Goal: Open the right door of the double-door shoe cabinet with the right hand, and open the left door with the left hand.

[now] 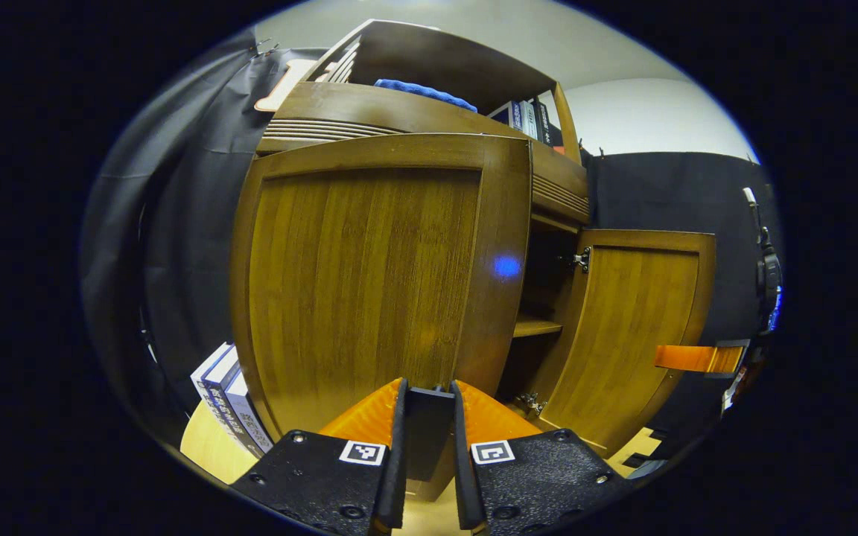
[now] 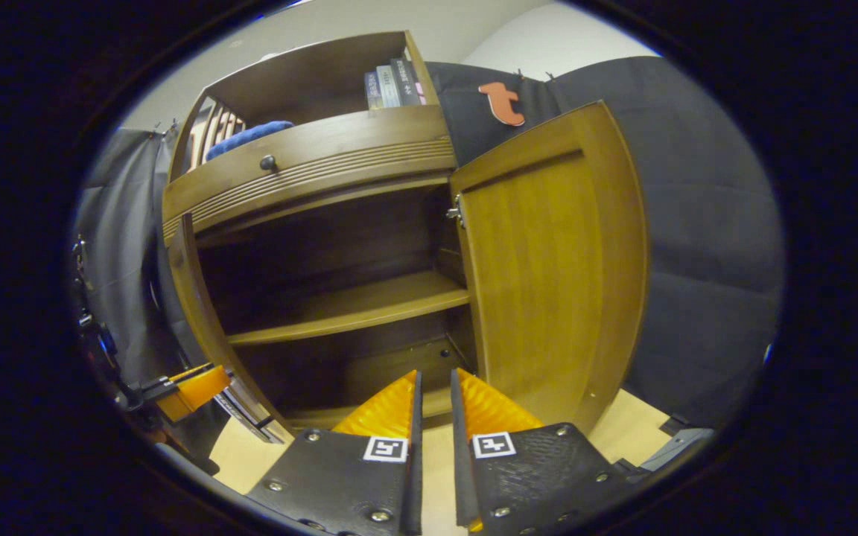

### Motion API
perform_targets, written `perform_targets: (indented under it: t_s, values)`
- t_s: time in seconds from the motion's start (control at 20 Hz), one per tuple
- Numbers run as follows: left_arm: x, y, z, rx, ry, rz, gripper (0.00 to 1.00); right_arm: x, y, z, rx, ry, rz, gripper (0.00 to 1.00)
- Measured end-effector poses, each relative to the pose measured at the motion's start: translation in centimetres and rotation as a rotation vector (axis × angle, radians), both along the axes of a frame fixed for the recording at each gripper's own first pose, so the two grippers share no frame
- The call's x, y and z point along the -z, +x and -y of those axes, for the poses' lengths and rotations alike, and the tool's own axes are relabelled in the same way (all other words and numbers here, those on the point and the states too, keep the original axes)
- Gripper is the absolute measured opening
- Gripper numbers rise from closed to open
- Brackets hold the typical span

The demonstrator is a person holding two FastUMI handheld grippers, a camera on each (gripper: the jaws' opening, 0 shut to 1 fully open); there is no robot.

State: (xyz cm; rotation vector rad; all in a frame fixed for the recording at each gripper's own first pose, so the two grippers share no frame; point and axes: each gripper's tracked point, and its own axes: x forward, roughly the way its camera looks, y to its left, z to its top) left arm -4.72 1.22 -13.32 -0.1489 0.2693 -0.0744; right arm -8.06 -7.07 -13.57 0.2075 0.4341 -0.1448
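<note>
The shoe cabinet [image 2: 310,246] stands with both doors swung out. In the right gripper view its dark interior holds one bare shelf [image 2: 347,305] across the middle, and the right door [image 2: 548,268] hangs wide open, hinged at the cabinet's right side. Above the doors runs a drawer front with a small knob [image 2: 268,161]; the open top compartment holds a blue cloth [image 2: 246,135] and a row of books [image 2: 393,83]. The right gripper [image 2: 433,387] points at the cabinet floor just left of that door, fingers nearly together on nothing, clear of the wood. In the left gripper view the left door [image 1: 377,275] fills the middle, its free edge between the fingers of the left gripper [image 1: 429,394], which clamp it. More books [image 1: 224,402] lean beside the cabinet.
</note>
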Motion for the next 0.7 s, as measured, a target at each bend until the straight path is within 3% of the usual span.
perform_targets:
  t_s: [0.7]
  values:
    - [-1.2,-5.4,-3.8,-0.194,0.08,-0.032,0.28,2.2,4.2,-5.2,-0.223,0.069,-0.023,0.18]
